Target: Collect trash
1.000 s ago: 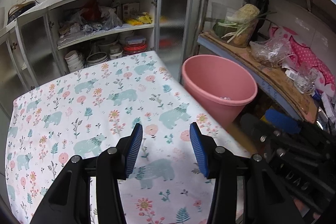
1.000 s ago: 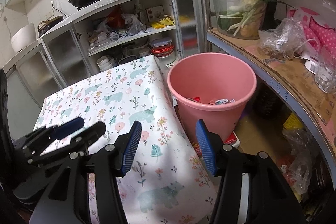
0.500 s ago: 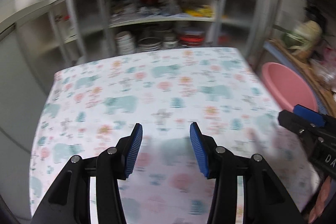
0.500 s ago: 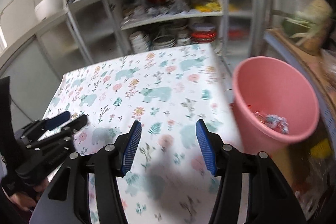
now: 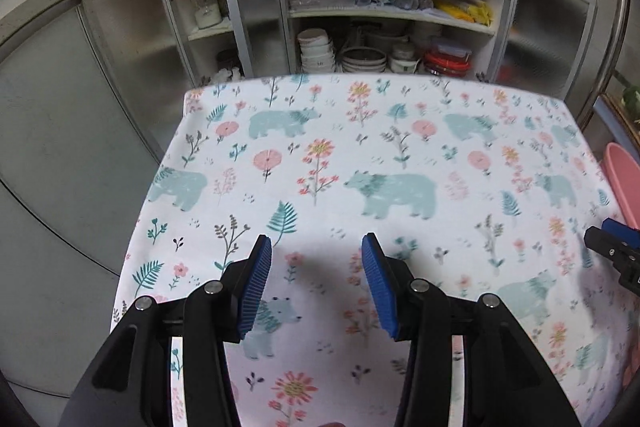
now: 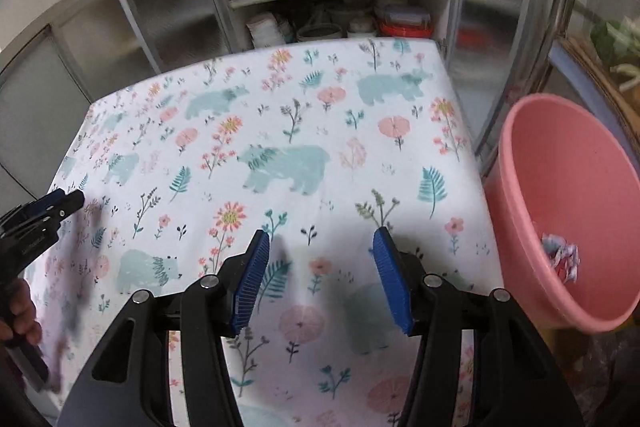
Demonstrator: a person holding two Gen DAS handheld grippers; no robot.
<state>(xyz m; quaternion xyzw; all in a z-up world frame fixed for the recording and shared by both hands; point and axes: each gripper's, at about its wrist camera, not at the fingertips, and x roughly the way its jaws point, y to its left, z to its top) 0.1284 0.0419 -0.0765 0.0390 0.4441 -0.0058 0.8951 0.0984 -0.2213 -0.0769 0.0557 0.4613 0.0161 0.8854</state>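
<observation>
Writing unreadable; wrappers (image 6: 562, 255) in pink bucket (image 6: 520, 163) beside table (image 6: 280, 99).

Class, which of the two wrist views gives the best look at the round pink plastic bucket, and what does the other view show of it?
The right wrist view. There the round pink plastic bucket shows its rim, its inner wall and crumpled trash at the bottom. The left wrist view catches only a sliver of it at the right edge.

Left tool (image 5: 316, 283), right tool (image 6: 322, 277): black arms, silver screws, blue ribbed pads (image 5: 254, 291).
</observation>
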